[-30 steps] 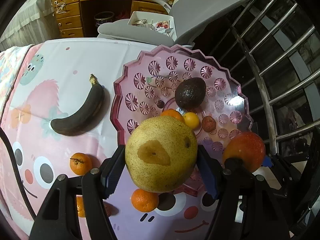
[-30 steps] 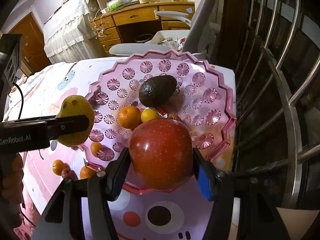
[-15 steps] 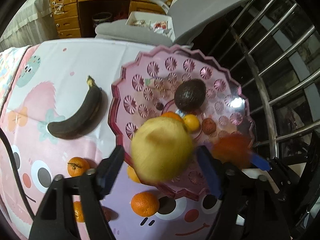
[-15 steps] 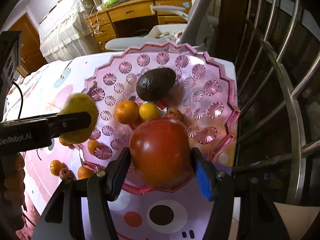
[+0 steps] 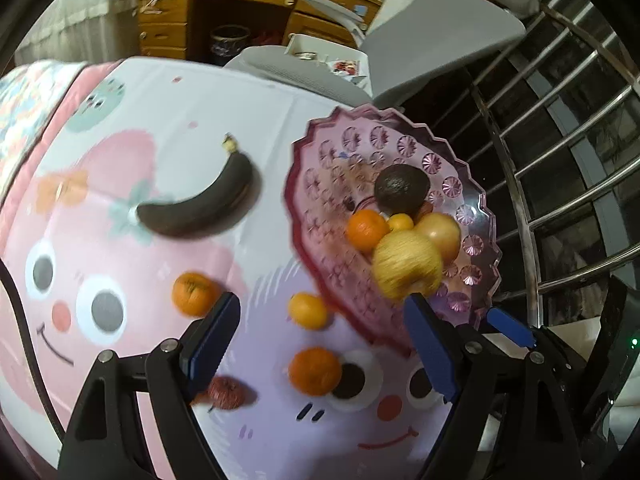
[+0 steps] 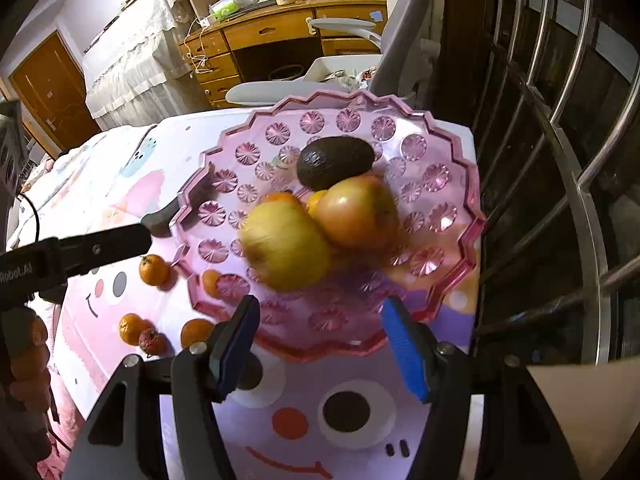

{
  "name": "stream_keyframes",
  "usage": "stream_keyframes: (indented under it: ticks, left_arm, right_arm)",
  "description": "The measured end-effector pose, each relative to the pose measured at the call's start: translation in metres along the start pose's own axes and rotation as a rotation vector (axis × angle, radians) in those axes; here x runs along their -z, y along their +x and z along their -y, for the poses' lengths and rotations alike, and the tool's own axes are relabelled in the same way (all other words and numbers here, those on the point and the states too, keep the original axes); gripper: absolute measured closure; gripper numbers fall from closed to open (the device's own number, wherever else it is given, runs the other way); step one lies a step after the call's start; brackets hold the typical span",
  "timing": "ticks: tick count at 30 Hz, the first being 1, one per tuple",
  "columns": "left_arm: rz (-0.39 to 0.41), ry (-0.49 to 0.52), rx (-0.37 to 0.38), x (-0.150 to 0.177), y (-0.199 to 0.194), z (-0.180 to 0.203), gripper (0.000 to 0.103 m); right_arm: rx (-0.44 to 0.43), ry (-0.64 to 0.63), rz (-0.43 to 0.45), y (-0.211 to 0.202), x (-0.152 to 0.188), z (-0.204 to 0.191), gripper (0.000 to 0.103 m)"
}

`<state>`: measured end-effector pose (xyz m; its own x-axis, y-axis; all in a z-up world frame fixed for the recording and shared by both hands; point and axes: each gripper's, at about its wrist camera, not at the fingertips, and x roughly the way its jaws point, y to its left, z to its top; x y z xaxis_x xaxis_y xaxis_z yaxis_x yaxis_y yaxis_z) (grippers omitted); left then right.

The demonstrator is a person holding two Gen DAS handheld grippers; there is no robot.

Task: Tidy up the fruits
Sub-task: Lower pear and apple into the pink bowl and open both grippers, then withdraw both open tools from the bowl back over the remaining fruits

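Your pear (image 6: 285, 245) lay in the pink plate (image 6: 440, 216), blurred, long axis running from the plate's near-left up twd the middle, narrow end by the tangerine (image 5: 367, 230); it touched the apple (image 6: 357, 211) on its right. Apple's axis: can't tell, looked round. Avocado (image 6: 335, 162) sat behind both, long axis across the plate, left-right. Banana (image 5: 200, 204) lay on the cloth (image 5: 120, 264) left of the plate, stem end pointing away from you. Your left gripper (image 5: 320, 340) had its jaws wide w/ nothing between them; they'd just been opening. Your right gripper (image 6: 320, 344) was also apart and empty, just opened a bit more. Vs a sec ago: pear was clamped in the left jaws and apple in the right jaws, both above the plate; both now lay loose in it. Left gripper had shifted off the plate, over the cloth near three loose tangerines (image 5: 315, 366) and a small red fruit (image 5: 226, 392).
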<state>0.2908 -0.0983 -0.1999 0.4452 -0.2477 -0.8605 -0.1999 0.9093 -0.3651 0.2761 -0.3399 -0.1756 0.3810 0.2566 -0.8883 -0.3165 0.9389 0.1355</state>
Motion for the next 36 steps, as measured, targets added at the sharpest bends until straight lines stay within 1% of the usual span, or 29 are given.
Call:
stream_keyframes:
  ticks: [7,13,18,22,25,30,36]
  left_arm:
    - [-0.013,-0.034,-0.006,0.025,-0.018,-0.032,0.02]
    - [-0.025,-0.02,-0.017,0.04,-0.037,-0.06,0.02]
    - [-0.055,-0.004,-0.012,0.051,-0.05,-0.087,0.02]
    - [-0.088,0.035,-0.004,0.058,-0.063,-0.108,0.02]
    - [-0.112,0.079,-0.02,0.06,-0.073,-0.128,0.02]
    - [-0.138,0.128,-0.022,0.06,-0.088,-0.159,0.02]
    - [-0.172,0.205,-0.036,0.053,-0.1,-0.189,0.02]
  right_arm:
    - [-0.007,0.033,-0.011,-0.007,0.018,-0.013,0.039]
    - [0.002,0.072,-0.025,-0.009,0.039,-0.028,0.039]
    - [0.019,0.101,-0.056,-0.008,0.064,-0.049,0.039]
    - [0.034,0.152,-0.075,-0.008,0.081,-0.069,0.039]
    - [0.037,0.213,-0.075,-0.009,0.09,-0.084,0.039]
    - [0.056,0.319,-0.051,-0.013,0.104,-0.109,0.039]
    - [0.081,0.427,-0.01,-0.015,0.12,-0.137,0.039]
